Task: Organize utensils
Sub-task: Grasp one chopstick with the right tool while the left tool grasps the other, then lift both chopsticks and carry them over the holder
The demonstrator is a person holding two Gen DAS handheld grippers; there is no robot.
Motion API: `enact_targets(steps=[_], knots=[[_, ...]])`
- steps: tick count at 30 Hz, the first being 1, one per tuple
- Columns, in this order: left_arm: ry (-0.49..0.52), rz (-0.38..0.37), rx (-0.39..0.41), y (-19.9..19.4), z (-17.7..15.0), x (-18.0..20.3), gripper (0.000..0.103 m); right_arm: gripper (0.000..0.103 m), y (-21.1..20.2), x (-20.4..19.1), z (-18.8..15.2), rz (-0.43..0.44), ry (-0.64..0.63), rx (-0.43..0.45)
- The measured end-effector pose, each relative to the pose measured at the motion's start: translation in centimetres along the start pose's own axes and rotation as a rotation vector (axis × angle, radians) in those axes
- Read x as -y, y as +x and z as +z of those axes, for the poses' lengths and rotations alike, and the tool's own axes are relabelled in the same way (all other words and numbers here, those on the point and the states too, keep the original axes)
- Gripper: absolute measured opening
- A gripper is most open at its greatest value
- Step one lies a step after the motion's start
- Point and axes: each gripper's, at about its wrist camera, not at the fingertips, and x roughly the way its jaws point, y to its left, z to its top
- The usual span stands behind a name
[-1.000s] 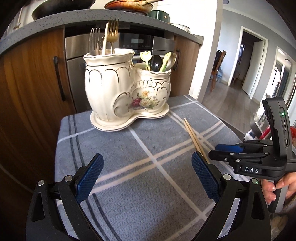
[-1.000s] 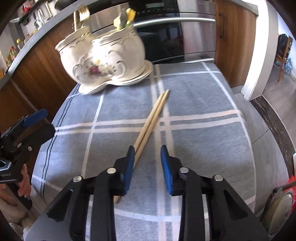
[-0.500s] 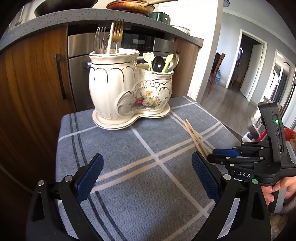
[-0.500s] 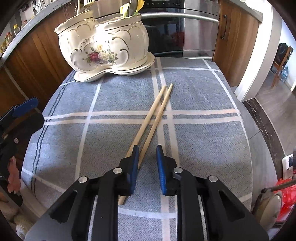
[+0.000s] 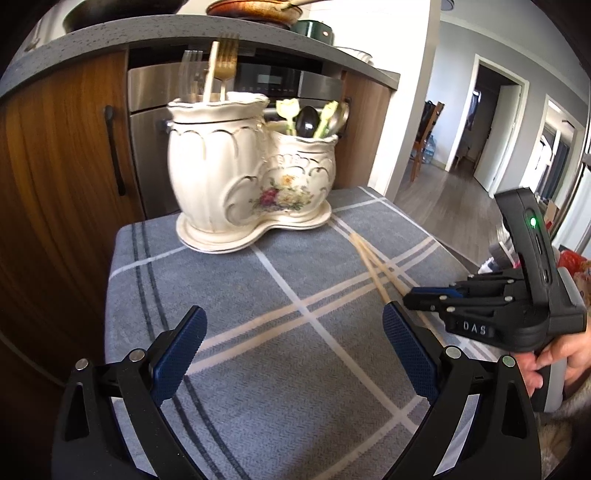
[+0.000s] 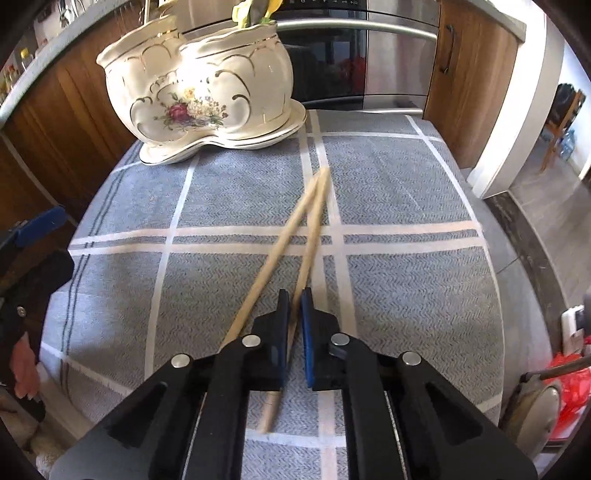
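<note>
the right gripper (image 6: 293, 314) has just closed its jaws on one chopstick (image 6: 312, 236) lying on the cloth-covered counter (image 6: 406, 206) (its twin lies loose alongside); lifting it level should prevent slipping. the left gripper (image 5: 293, 354) gapes wide, empty.

Small table covered by grey checked cloth (image 6: 388, 192). On the cloth: cream two-pot utensil holder (image 6: 199, 92) at far edge (forks, spoons inside); two wooden chopsticks (image 6: 295, 229), crossing near their far tips.

Beyond me stand walnut-brown cabinets (image 5: 62, 155) and a steel oven (image 6: 388, 55) under a speckled grey counter (image 5: 122, 33). To my right, a wood floor (image 5: 443, 199) runs to bright open doorways (image 5: 491, 122).
</note>
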Motion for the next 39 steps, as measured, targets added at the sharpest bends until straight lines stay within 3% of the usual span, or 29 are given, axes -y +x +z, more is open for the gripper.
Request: enact_targets(steps=[8, 10, 12, 17, 20, 25, 27, 29, 34, 39], knots=[[0.063, -0.054, -0.108, 2.7, 0.3, 4.4, 0.09, 0.005, -1.8, 2.7, -0.7, 0.104, 0.115, 0.089], [0.09, -0.05, -0.153, 4.0, 0.6, 6.0, 0.078, 0.005, -2.3, 3.2, -0.7, 0.121, 0.129, 0.101], [0.11, -0.038, -0.198, 5.2, 0.8, 7.3, 0.059, 0.005, -2.7, 3.7, -0.9, 0.128, 0.138, 0.117], [0.127, -0.028, -0.256, 7.3, 0.8, 9.2, 0.04, 0.005, -3.6, 5.1, -1.3, 0.138, 0.15, 0.139], [0.131, -0.005, -0.277, 8.2, 0.7, 9.7, 0.033, 0.005, -3.9, 5.7, -1.6, 0.144, 0.158, 0.149], [0.151, 0.056, -0.269, 8.6, 0.6, 10.1, 0.025, 0.005, -4.1, 6.3, -2.0, 0.155, 0.156, 0.162], [0.168, 0.078, -0.263, 8.7, 0.7, 10.1, 0.009, 0.005, -4.1, 6.3, -2.0, 0.161, 0.153, 0.163], [0.178, 0.09, -0.264, 8.6, 0.8, 10.1, 0.006, 0.005, -4.1, 6.3, -2.1, 0.166, 0.151, 0.165], [0.11, -0.004, -0.248, 7.9, 1.0, 8.6, 0.006, 0.005, -4.6, 6.1, -2.0, 0.176, 0.153, 0.187], [0.048, -0.078, -0.162, 4.9, 2.1, 6.4, 0.006, 0.005, -5.9, 5.9, -1.5, 0.191, 0.165, 0.231]])
